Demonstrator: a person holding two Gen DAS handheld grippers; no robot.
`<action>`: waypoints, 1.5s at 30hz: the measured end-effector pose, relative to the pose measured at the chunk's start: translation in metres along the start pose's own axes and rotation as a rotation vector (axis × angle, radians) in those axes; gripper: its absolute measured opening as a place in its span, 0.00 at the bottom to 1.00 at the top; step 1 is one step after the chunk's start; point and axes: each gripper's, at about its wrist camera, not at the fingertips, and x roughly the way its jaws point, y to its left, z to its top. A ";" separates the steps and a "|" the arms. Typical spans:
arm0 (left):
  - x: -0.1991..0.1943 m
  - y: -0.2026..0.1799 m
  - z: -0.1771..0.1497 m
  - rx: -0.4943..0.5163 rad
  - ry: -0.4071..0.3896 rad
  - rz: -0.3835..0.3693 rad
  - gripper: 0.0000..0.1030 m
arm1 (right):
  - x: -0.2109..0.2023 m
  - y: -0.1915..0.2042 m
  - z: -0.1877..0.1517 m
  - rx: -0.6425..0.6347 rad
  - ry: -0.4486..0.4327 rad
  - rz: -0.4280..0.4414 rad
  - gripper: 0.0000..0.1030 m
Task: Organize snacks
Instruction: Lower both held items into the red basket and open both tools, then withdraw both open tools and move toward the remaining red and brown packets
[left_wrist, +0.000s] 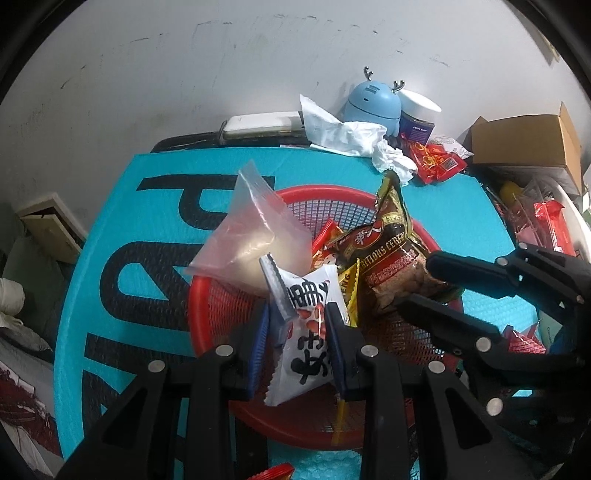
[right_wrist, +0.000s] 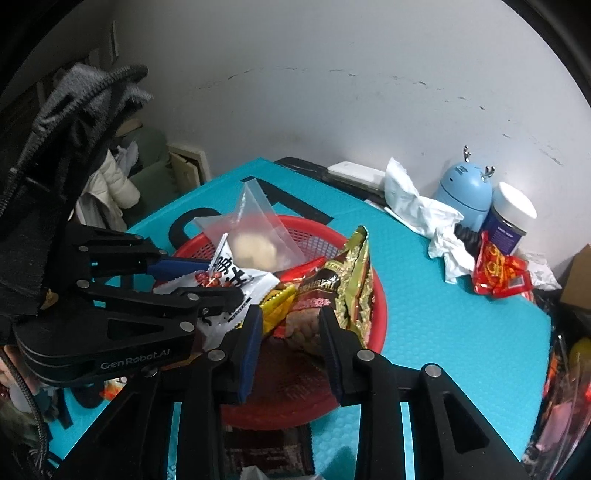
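Left gripper (left_wrist: 297, 343) clamped on white snack packet (left_wrist: 308, 332) over red basket (left_wrist: 207, 314). Right gripper (right_wrist: 288, 332) straddles brown cereal bag (right_wrist: 314, 295), pads not visibly pressing. Lower packet fully before releasing.

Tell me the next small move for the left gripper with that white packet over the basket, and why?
Probably lower it a little and let go. The left gripper is shut on the white snack packet, which already hangs over the red basket beside the brown cereal bag and the clear zip bag, so only the release seems left.
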 end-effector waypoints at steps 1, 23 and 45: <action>-0.001 0.000 0.000 -0.002 0.001 -0.001 0.28 | -0.001 0.000 0.000 0.000 -0.001 -0.002 0.31; -0.065 -0.023 0.004 0.037 -0.119 0.039 0.64 | -0.069 0.000 0.007 0.054 -0.092 -0.095 0.41; -0.218 -0.069 -0.036 0.105 -0.394 0.008 0.74 | -0.221 0.030 -0.005 0.083 -0.310 -0.188 0.50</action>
